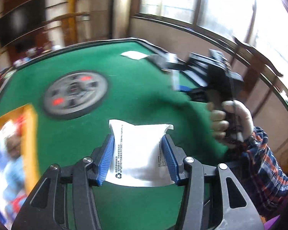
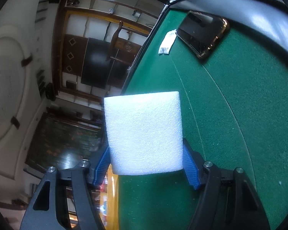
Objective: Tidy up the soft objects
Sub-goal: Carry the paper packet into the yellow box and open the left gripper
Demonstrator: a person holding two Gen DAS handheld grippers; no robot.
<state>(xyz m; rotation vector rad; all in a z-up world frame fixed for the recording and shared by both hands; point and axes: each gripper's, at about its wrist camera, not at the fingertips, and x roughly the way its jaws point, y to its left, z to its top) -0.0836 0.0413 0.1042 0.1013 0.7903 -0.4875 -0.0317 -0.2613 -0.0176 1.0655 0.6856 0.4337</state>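
Two soft things are in your grippers, both held up over the green table (image 1: 124,88). Your left gripper (image 1: 138,143) squeezes a white plastic pouch (image 1: 138,149) with small print. Your right gripper (image 2: 146,153) squeezes a white foam block (image 2: 144,132). A dark phone (image 2: 203,32) lies far back by the table edge

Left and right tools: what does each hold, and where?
Left tool clamps a white packet by its sides; right tool clamps a foam block by its sides.
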